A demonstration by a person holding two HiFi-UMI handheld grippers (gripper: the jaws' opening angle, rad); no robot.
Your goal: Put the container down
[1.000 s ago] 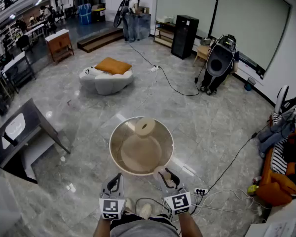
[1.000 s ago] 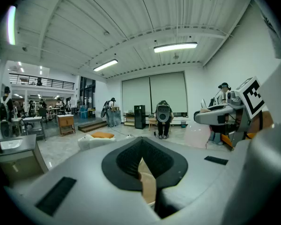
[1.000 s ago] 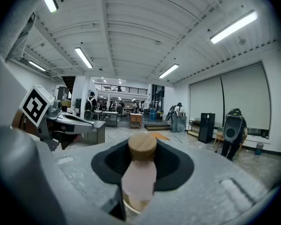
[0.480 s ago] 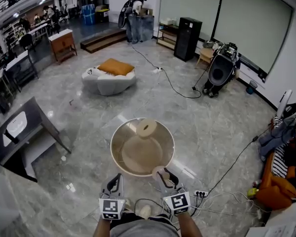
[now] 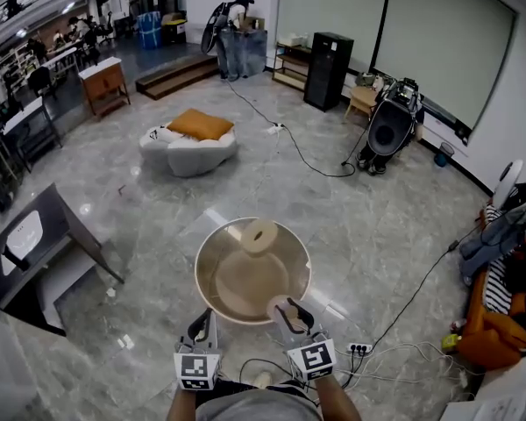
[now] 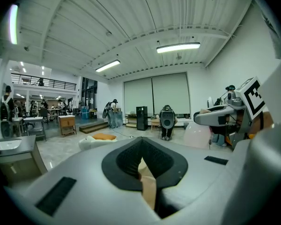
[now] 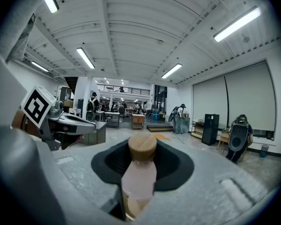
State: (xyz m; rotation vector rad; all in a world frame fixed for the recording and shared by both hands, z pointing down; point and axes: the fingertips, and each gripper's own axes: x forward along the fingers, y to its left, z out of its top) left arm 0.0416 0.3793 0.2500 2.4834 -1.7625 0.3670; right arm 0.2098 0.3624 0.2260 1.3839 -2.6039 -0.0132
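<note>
Currently the person holds a wide, round, translucent beige container [image 5: 212,279] out in front, raised over the grey marble floor [image 5: 377,226], with one claw at each side of its near rim. The left claw [image 5: 204,321] is closed on a thin beige edge of that rim. The right claw [image 5: 291,316] is clamped around a pale pink piece with a round wooden cap [image 7: 141,168], which stands upright between its jaws at the container's near rim. Inside, the container shows a smooth tan bottom. A pale ring with a hole through it [image 5: 259,235] sits at the far side; whether it lies inside or on the rim cannot be told
</note>
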